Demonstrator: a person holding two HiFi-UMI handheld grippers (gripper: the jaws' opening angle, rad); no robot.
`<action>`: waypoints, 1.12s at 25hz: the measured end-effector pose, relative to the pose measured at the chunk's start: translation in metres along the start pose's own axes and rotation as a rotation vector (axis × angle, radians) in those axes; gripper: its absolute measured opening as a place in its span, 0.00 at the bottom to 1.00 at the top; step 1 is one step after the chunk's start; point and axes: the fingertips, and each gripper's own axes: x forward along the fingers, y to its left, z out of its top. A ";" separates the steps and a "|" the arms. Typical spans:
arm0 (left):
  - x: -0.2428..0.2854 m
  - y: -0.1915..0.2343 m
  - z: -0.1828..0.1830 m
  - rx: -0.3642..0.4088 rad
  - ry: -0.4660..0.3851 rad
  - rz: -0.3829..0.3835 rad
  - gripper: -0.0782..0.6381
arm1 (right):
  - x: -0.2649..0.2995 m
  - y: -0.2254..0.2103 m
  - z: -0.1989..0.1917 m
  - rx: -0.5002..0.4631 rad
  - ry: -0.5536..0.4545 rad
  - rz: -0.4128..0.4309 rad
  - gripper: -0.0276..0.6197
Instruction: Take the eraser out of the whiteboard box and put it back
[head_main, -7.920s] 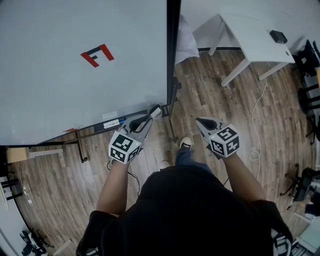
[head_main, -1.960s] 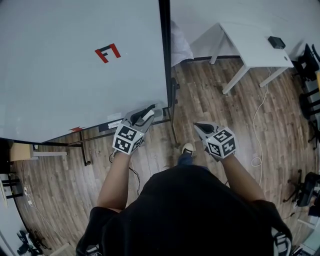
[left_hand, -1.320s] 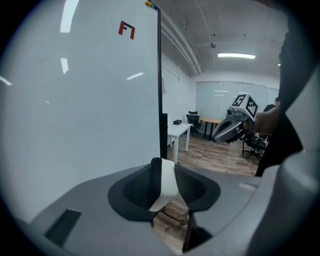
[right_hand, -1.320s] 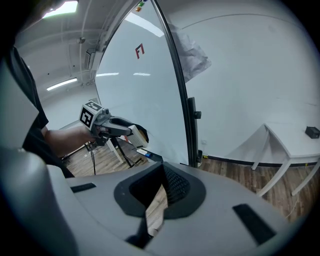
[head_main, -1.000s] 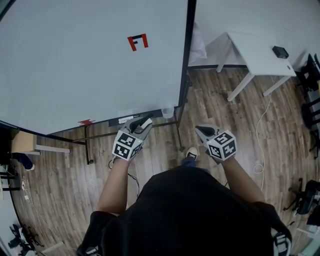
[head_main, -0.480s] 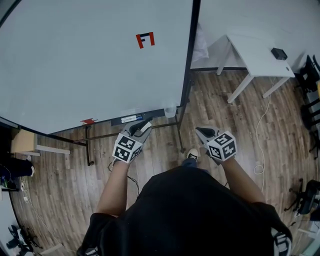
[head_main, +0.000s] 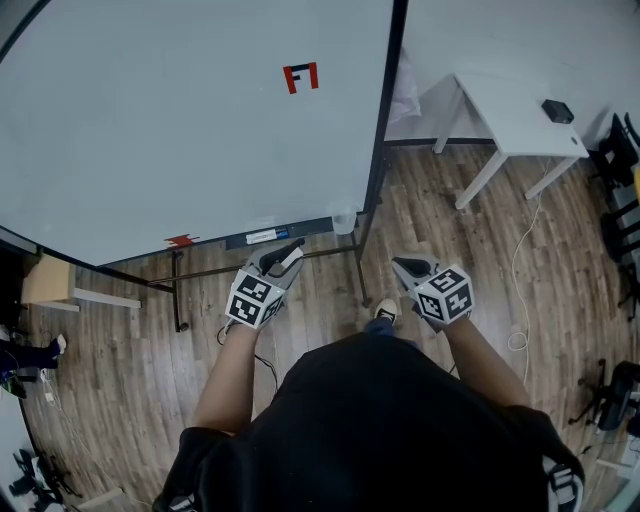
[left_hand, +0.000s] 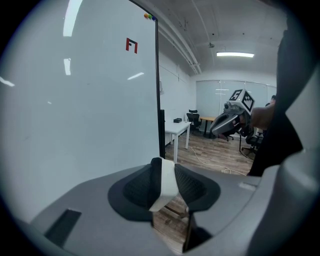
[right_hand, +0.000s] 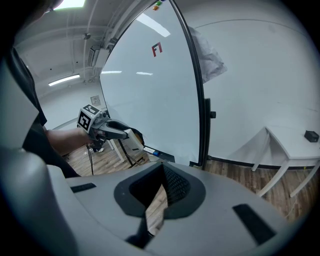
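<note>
A white eraser sits between the jaws of my left gripper, which is shut on it. In the left gripper view the eraser stands tilted between the two dark pads. It hangs over the wooden floor, a short way in front of the whiteboard's tray. The small clear box is at the tray's right end, apart from the eraser. My right gripper is shut and empty, held over the floor right of the board's frame. In the right gripper view, the left gripper shows with the eraser.
The large whiteboard fills the upper left, on a black stand. A white table with a small black object stands at the right. A cable lies on the floor; chairs line the right edge.
My left gripper, still holding the eraser, has drawn slightly back from the tray and box toward me. The right gripper has shifted only a little.
</note>
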 end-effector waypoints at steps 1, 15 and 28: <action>-0.001 0.000 -0.001 0.000 0.001 0.000 0.32 | 0.000 0.001 -0.001 0.001 0.000 0.000 0.03; 0.002 -0.001 -0.008 -0.007 0.014 -0.005 0.32 | 0.004 0.004 -0.006 0.012 0.009 0.007 0.03; 0.023 -0.001 0.003 -0.029 0.003 -0.032 0.32 | 0.005 -0.011 -0.010 0.027 0.025 0.003 0.03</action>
